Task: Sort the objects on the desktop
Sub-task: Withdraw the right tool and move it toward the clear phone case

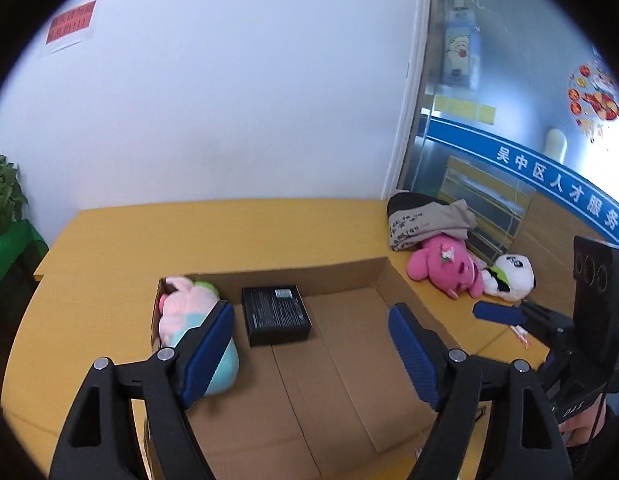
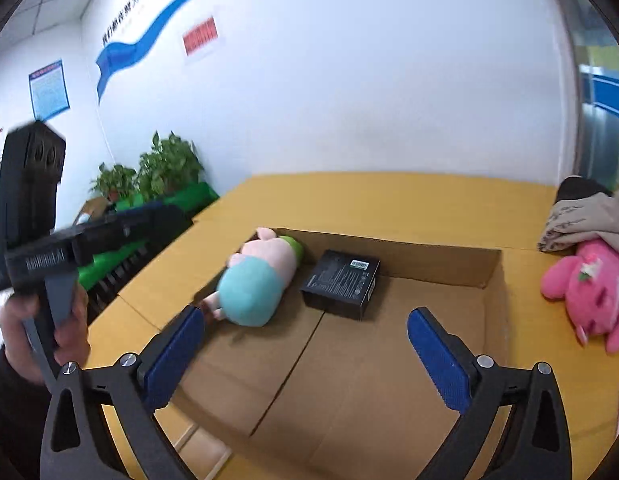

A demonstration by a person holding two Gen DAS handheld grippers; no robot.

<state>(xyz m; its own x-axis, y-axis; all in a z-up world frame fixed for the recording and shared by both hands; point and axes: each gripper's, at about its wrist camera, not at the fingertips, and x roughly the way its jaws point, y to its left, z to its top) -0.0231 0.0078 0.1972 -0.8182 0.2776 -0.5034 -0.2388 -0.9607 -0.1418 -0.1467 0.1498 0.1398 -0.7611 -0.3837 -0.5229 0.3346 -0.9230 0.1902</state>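
A: Nearest the lens in the left wrist view, the left gripper (image 1: 311,344) with its ribbed blue pads (image 1: 207,354) stands wide, nothing between them. Under and ahead of it lies the shallow brown cardboard box (image 1: 349,360) on the yellow wooden desk (image 1: 229,224).

B: Same from the right wrist: the right gripper (image 2: 305,356) gapes wide and empty over the same box. Straight ahead of its jaws sits a flat black rectangular carton with a white barcode label (image 2: 341,282), on the box floor near the far wall.

A: In my view that carton is ahead too, just beyond the left pad. The pale pink plush pig in a turquoise dress (image 1: 189,320) lies partly behind that pad, in the box's far left corner.

B: Mine shows the pig whole, just left of the carton, apart from it.

A: Only mine shows the white-and-black panda plush (image 1: 509,276), outside the box to the right, touching the bright pink plush animal (image 1: 445,266). A heap of grey and black cloth (image 1: 425,220) lies behind them.

B: I get the pink one at my right edge, no panda. But I see a hand (image 2: 45,320) gripping the left tool's handle, and potted green plants (image 2: 161,168) to the left.

A: Mine catches the right gripper's blue pad beside the panda.
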